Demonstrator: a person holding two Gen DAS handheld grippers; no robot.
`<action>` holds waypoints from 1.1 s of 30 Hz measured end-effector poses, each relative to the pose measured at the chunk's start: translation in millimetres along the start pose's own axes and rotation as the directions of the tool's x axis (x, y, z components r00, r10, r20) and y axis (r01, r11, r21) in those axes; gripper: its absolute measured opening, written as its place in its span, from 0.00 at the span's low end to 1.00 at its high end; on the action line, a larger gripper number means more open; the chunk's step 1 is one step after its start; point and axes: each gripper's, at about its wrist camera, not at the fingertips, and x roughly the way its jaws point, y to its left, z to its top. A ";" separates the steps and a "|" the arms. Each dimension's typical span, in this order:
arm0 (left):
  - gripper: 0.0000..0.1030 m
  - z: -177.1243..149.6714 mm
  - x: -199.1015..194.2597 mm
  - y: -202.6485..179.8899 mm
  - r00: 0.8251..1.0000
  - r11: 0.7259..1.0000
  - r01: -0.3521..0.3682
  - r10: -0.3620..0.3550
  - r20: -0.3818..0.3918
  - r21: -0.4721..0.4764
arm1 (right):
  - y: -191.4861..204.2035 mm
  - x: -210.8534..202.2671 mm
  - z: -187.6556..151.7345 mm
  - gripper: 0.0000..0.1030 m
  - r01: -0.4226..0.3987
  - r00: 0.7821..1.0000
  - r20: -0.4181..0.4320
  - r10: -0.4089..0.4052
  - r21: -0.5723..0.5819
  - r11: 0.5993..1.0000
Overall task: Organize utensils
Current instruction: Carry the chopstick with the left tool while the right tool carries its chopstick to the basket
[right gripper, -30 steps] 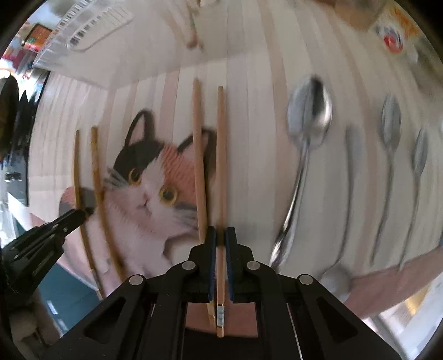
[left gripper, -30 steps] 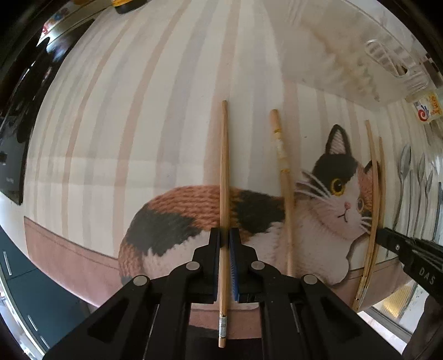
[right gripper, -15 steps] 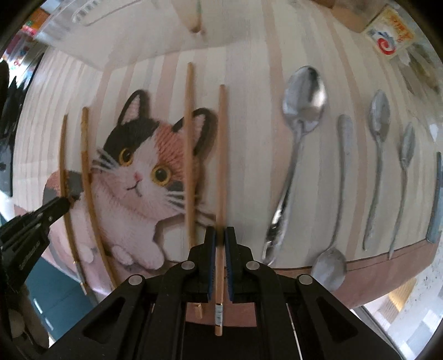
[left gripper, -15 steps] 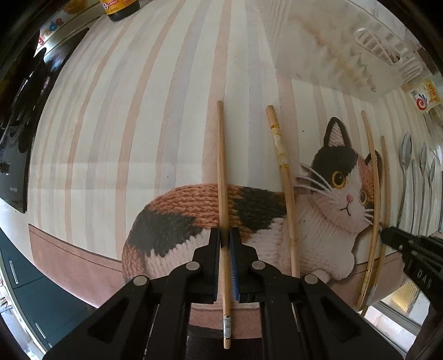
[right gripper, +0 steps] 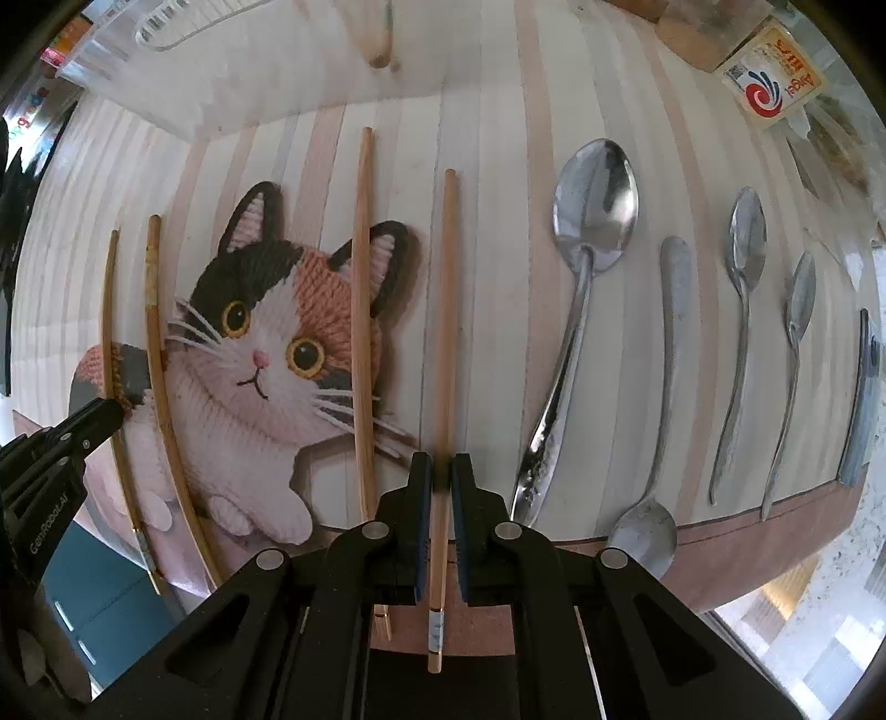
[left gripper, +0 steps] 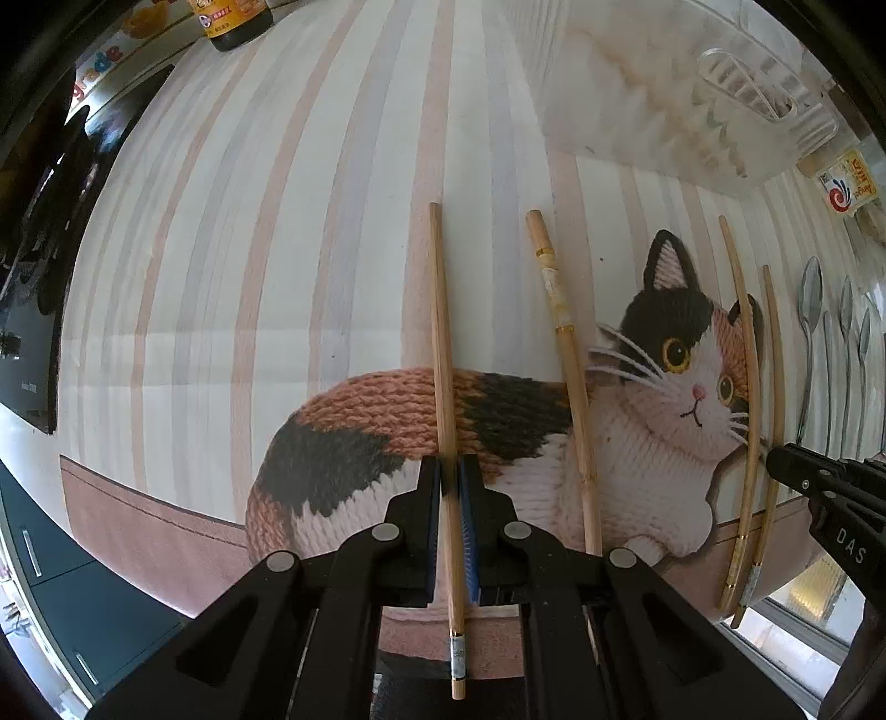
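Observation:
Wooden chopsticks lie in a row on a striped cat-print mat (left gripper: 221, 277). My left gripper (left gripper: 449, 479) has its jaws slightly parted around the leftmost chopstick (left gripper: 440, 332), which lies on the mat. A second chopstick (left gripper: 559, 354) lies to its right. My right gripper (right gripper: 436, 476) likewise has a small gap on each side of the rightmost chopstick (right gripper: 446, 332). Another chopstick (right gripper: 362, 310) lies just left of it. Several metal spoons (right gripper: 581, 310) lie in a row to the right.
A clear plastic basket (left gripper: 692, 94) sits at the back of the mat, also in the right wrist view (right gripper: 221, 66). A dark sauce bottle (left gripper: 232, 22) stands at the far left back. A small packet (right gripper: 769, 88) lies at the back right. The mat's front edge is near the counter edge.
Both grippers' jaws have parted slightly from their chopsticks. The right chopstick moved away from its neighbour to the right and now lies flat on the mat.

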 end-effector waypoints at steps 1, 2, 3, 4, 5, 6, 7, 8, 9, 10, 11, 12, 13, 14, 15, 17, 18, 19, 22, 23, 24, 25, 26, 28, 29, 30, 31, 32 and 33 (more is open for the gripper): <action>0.05 -0.1 0.1 -0.4 1.000 1.000 0.000 0.000 0.001 -0.003 | -1.6 -0.4 -1.0 0.07 -0.003 1.000 0.004 0.003 0.004 1.000; 0.04 -1.2 -0.4 -2.2 1.000 1.000 -0.017 0.017 0.006 0.000 | -1.6 -0.4 -2.8 0.07 -0.005 1.000 0.010 0.005 0.008 1.000; 0.04 -2.4 -2.0 -3.0 0.999 0.999 -0.039 0.039 0.016 0.007 | -1.7 -0.9 -4.9 0.07 -0.006 1.000 0.015 0.006 0.009 1.000; 0.04 -4.3 -4.4 -3.5 0.998 0.999 -0.050 0.050 0.028 0.011 | -2.2 -1.9 -7.7 0.07 -0.008 1.000 0.015 0.008 0.013 1.000; 0.04 -5.9 -8.6 -4.3 0.998 0.998 -0.054 0.054 0.040 0.015 | -2.1 -3.9 -9.9 0.07 -0.024 1.000 0.019 0.024 0.017 1.000; 0.04 -7.2 -15.0 -5.4 0.996 0.998 -0.066 0.065 0.057 0.020 | -6.8 -5.0 -14.1 0.07 -0.032 0.999 0.024 0.032 0.014 0.999; 0.04 -7.9 -21.0 -6.2 0.995 0.997 -0.075 0.073 0.072 0.023 | -7.3 -9.6 -16.8 0.07 -0.037 0.999 0.036 0.037 0.012 0.999; 0.04 -8.2 -28.7 -7.1 0.993 0.997 -0.078 0.076 0.088 0.025 | -7.3 -14.6 -19.1 0.07 -0.042 0.998 0.047 0.042 0.012 0.999; 0.04 -8.1 -37.9 -8.2 0.990 0.996 -0.087 0.084 0.110 0.027 | -7.8 -21.2 -21.0 0.07 -0.051 0.997 0.061 0.050 0.011 0.999; 0.04 -7.7 -45.7 -9.4 0.987 0.995 -0.096 0.091 0.130 0.030 | -8.4 -27.1 -21.8 0.07 -0.057 0.996 0.073 0.056 0.010 0.998; 0.04 -6.7 -57.6 -10.5 0.983 0.995 -0.099 0.093 0.157 0.029 | -9.1 -34.0 -22.3 0.07 -0.063 0.994 0.088 0.062 0.009 0.998; 0.04 -5.8 -65.6 -11.3 0.980 0.994 -0.102 0.096 0.174 0.027 | -9.8 -43.0 -22.4 0.07 -0.068 0.992 0.107 0.067 0.006 0.998; 0.04 -4.8 -73.8 -12.7 0.976 0.994 -0.106 0.099 0.194 0.027 | -9.6 -49.1 -23.3 0.07 -0.070 0.991 0.118 0.069 0.004 0.998; 0.04 -3.0 -86.4 -14.1 0.971 0.994 -0.106 0.098 0.220 0.025 | -10.2 -58.1 -22.8 0.07 -0.075 0.988 0.133 0.075 -0.001 0.997; 0.04 -1.1 -94.9 -14.0 0.968 0.995 -0.100 0.092 0.234 0.022 | -10.5 -64.4 -22.6 0.07 -0.080 0.986 0.144 0.079 -0.003 0.997; 0.04 2.8 -113.3 -13.9 0.961 0.996 -0.090 0.082 0.265 0.018 | -13.0 -82.9 -20.9 0.07 -0.099 0.979 0.178 0.097 -0.001 0.995; 0.04 5.5 -124.6 -15.3 0.956 0.997 -0.082 0.075 0.284 0.014 | -15.4 -90.8 -20.1 0.07 -0.106 0.976 0.189 0.105 -0.002 0.994; 0.04 8.7 -135.6 -17.0 0.951 0.997 -0.074 0.066 0.301 0.014 | -16.7 -100.3 -18.5 0.07 -0.117 0.972 0.205 0.115 -0.003 0.993; 0.04 18.1 -161.4 -13.1 0.937 0.998 -0.052 0.044 0.346 0.016 | -22.8 -127.8 -7.3 0.07 -0.140 0.958 0.250 0.140 -0.015 0.990; 0.04 22.9 -171.4 -13.8 0.932 0.999 -0.042 0.032 0.360 0.017 | -24.0 -139.8 -4.1 0.07 -0.153 0.951 0.268 0.153 -0.022 0.988; 0.04 28.2 -181.7 -15.4 0.927 0.999 -0.030 0.020 0.375 0.020 | -24.4 -149.2 -1.0 0.07 -0.161 0.946 0.280 0.162 -0.027 0.987; 0.04 32.3 -188.9 -15.0 0.922 0.999 -0.019 0.008 0.386 0.026 | -23.9 -158.8 6.3 0.07 -0.169 0.941 0.291 0.172 -0.034 0.985; 0.04 38.2 -197.3 -18.7 0.918 1.000 -0.006 -0.005 0.396 0.028 | -24.7 -167.7 11.7 0.07 -0.179 0.935 0.303 0.184 -0.042 0.983; 0.04 54.5 -208.8 -24.0 0.914 0.999 0.031 -0.043 0.404 0.036 | -26.7 -187.1 27.6 0.07 -0.207 0.920 0.329 0.211 -0.048 0.977; 0.04 66.9 -214.4 -27.0 0.912 0.997 0.061 -0.070 0.403 0.036 | -27.4 -192.6 36.6 0.07 -0.220 0.915 0.337 0.223 -0.049 0.974; 0.04 76.2 -216.4 -29.4 0.913 0.996 0.081 -0.091 0.398 0.042 | -29.1 -199.3 49.4 0.07 -0.237 0.908 0.344 0.239 -0.048 0.970; 0.04 85.6 -217.4 -31.2 0.915 0.994 0.104 -0.112 0.387 0.043 | -30.3 -204.0 62.0 0.07 -0.248 0.904 0.347 0.249 -0.048 0.967; 0.04 101.2 -217.7 -33.2 0.916 0.990 0.137 -0.142 0.375 0.039 | -31.9 -207.3 74.0 0.07 -0.268 0.897 0.351 0.267 -0.046 0.962; 0.04 111.2 -215.8 -36.3 0.920 0.987 0.158 -0.163 0.357 0.043 | -33.9 -208.9 88.1 0.07 -0.293 0.891 0.350 0.290 -0.044 0.955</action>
